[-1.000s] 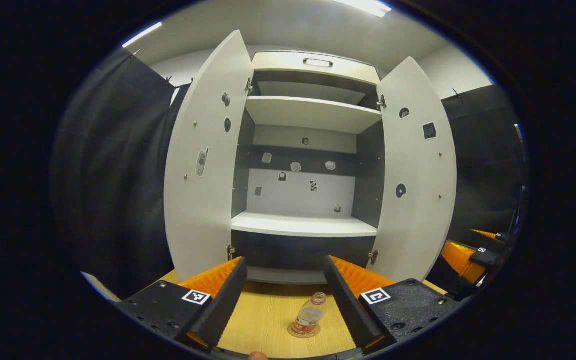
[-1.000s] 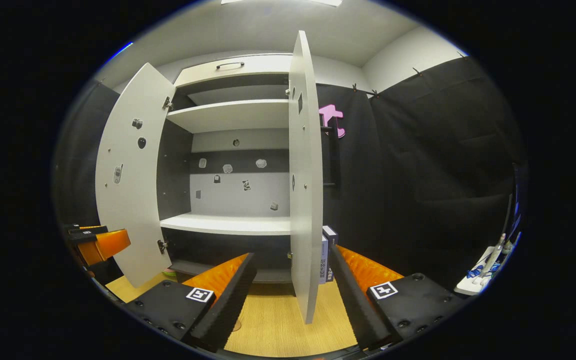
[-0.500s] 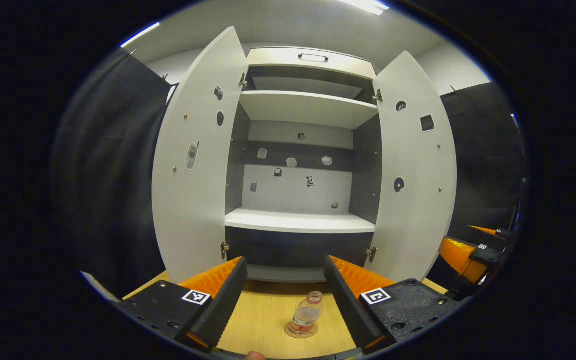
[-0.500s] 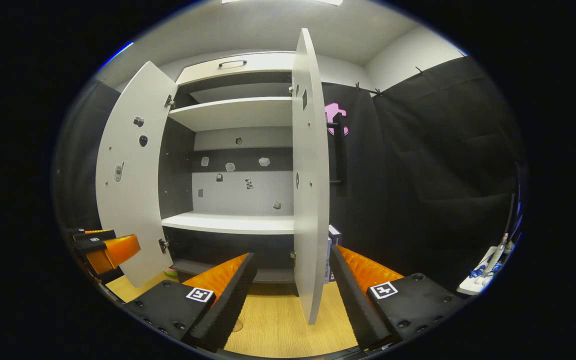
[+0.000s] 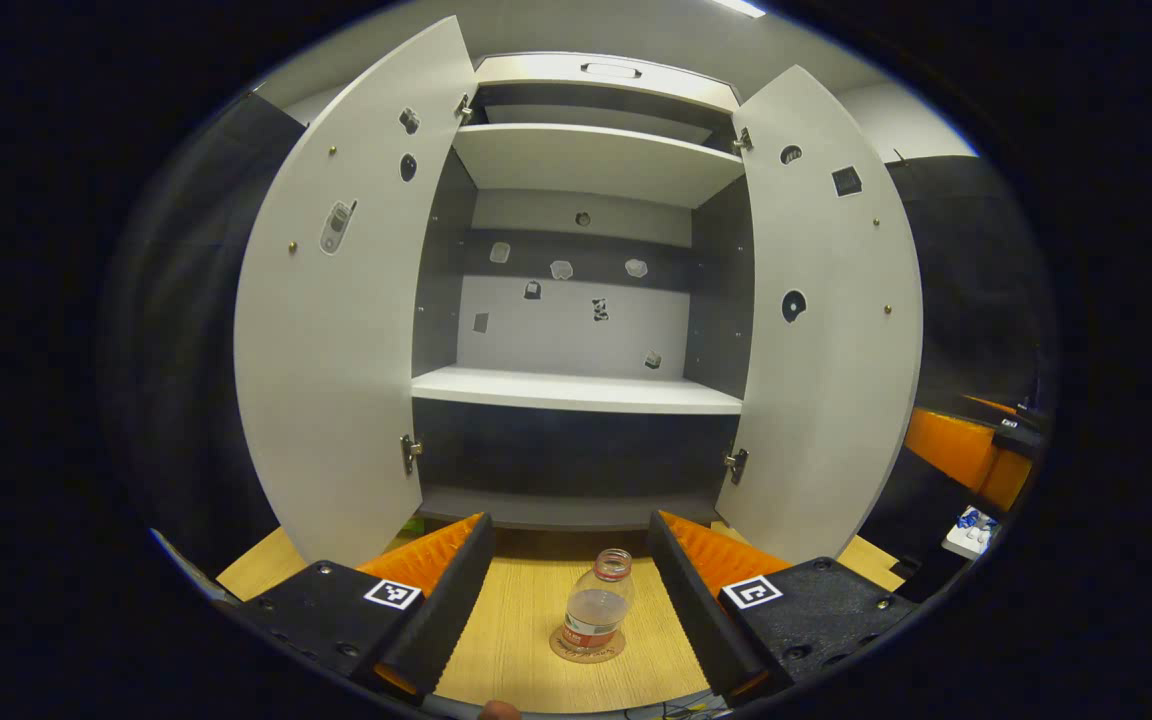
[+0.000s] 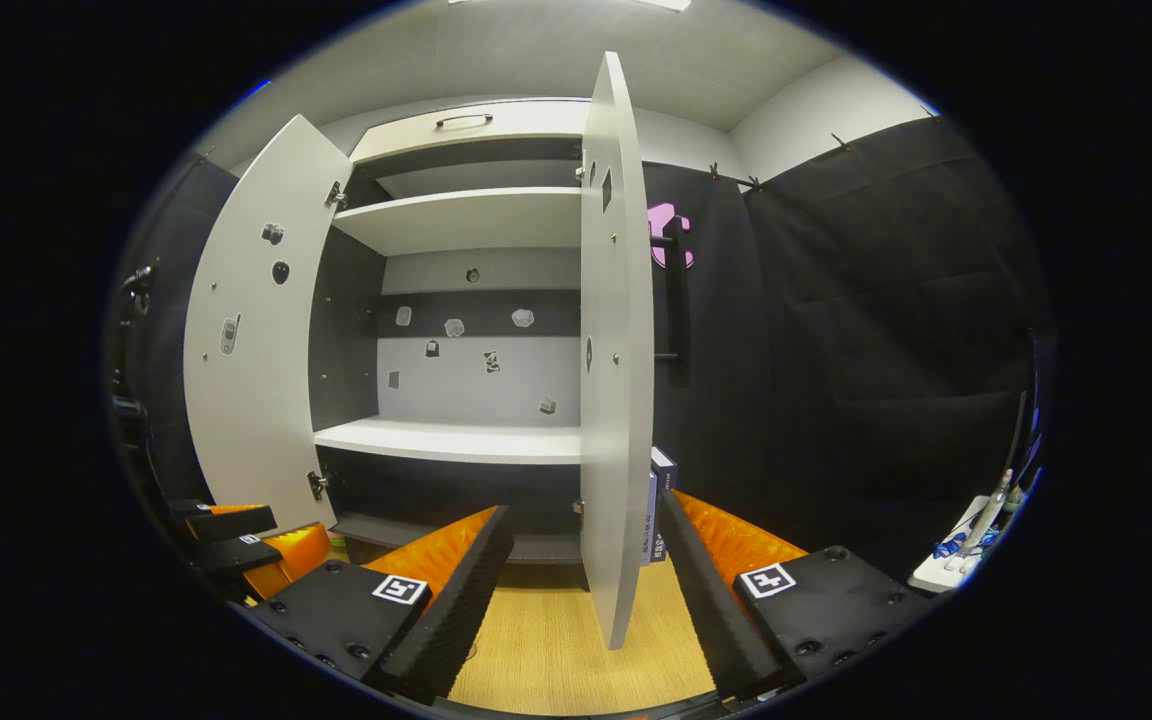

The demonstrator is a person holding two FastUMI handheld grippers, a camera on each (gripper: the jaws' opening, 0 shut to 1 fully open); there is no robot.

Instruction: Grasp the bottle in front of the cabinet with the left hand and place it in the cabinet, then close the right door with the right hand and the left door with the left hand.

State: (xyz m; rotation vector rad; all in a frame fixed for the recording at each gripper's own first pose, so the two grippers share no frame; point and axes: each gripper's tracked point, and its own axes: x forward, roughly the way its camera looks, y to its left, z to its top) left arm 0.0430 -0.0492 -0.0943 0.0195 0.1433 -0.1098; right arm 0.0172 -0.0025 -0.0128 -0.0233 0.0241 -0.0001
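Clear bottle point(image 5: 596, 609), two open doors point(image 5: 331, 300)

— What does the left gripper point(image 5: 568, 522) look like?
— It has two long fingers point(image 5: 436, 620) with bumpy ridges on the outer side. Each finger sits on a flat black block point(image 5: 321, 615) with small round screws point(image 5: 324, 568).
— Any marks?
— Yes. Each block has a white square sticker point(image 5: 385, 594) with a black pattern.
— And the right gripper point(image 6: 584, 505)?
— The same: black blocks, screws and a square sticker on each.
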